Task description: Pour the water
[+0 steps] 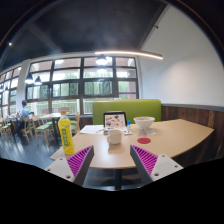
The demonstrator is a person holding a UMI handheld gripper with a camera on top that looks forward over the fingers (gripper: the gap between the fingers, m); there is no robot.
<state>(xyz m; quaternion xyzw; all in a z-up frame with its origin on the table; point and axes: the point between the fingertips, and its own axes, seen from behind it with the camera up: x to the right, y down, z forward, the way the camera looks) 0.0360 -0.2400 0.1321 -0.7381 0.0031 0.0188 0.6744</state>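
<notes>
Gripper [111, 160]: hanging open, holding nothing, fingers spread well short of the surface [175, 135].
Bottle [66, 134]: standing upright on the surface's left end, beyond the left finger.
Cup [115, 136]: sitting mid-surface, ahead between the fingers.
Bowl [145, 124]: resting farther back, to the right.

The bottle [66, 133] is yellow with a green cap; the cup [115, 136] and bowl [144, 124] are white; the table [185, 135] is pale wood; the bench [140, 107] is green; the finger pads [78, 160] are magenta.
</notes>
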